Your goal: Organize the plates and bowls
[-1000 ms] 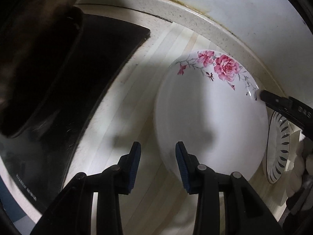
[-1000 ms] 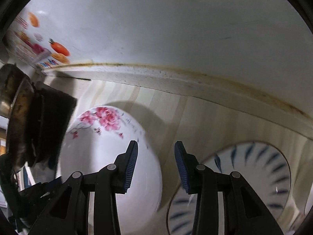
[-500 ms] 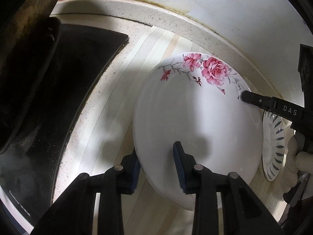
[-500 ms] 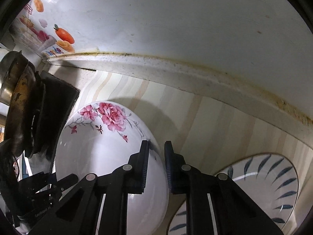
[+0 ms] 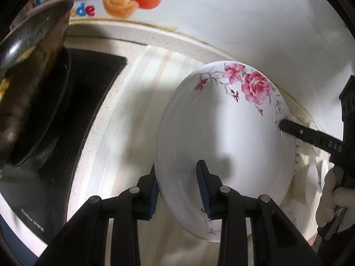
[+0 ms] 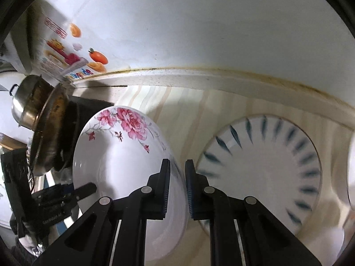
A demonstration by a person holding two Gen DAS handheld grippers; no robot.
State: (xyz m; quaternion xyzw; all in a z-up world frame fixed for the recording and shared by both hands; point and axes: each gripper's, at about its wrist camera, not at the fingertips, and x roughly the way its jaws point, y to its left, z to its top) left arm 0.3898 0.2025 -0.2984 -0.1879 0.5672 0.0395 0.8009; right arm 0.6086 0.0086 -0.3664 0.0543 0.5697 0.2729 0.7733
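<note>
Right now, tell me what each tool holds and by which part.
Both grip the flowered plate by its rim: the left tool on the near edge, the right tool on the opposite edge.

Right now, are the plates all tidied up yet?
Not yet. Nothing looks stacked so far. In hand: the left gripper and right gripper both pinch the rose plate by opposite rims, tilted above the counter. Left: the blue-leaf plate lies alone, with more white dishes at the edge.
</note>
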